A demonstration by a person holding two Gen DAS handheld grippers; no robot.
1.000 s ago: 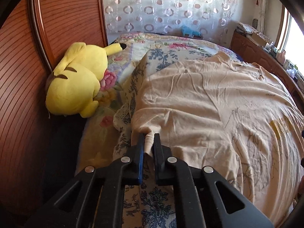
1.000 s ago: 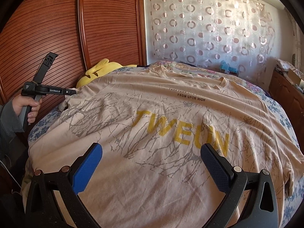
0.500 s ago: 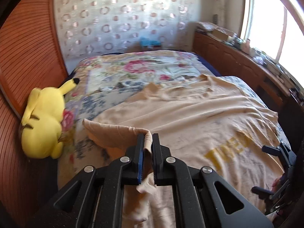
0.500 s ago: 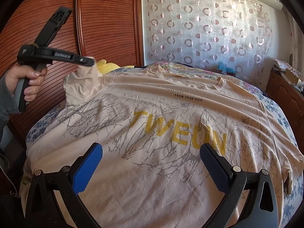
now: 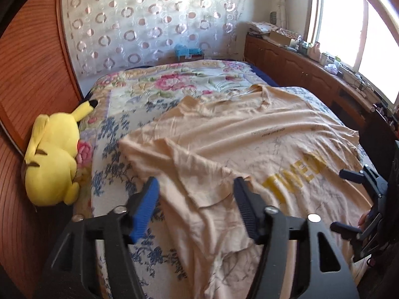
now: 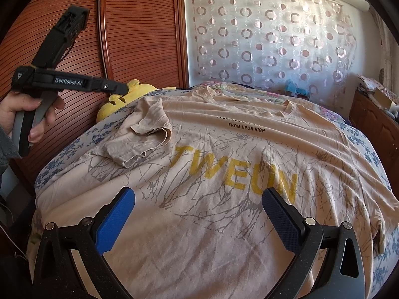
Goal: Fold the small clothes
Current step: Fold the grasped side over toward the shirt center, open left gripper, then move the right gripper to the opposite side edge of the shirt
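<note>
Beige T-shirt (image 6: 224,179) lies print-up, spread across the bed (image 5: 174,89), left sleeve (image 6: 139,134) flopped onto its chest. Both hand-held grippers released: left (image 5: 194,199) above the sleeve, right (image 6: 198,214) w/ jaws wide over near hem. Fabric looks light, limp, wrinkly; probably best pinched at hem corners or shoulder seam.

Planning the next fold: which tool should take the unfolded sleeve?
Right. The right tool hovers open over the shirt, nearer the flat sleeve; the left tool sits open over the folded sleeve.

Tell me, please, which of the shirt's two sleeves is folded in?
The left sleeve, beside the yellow plush; the right sleeve lies spread out flat.
</note>
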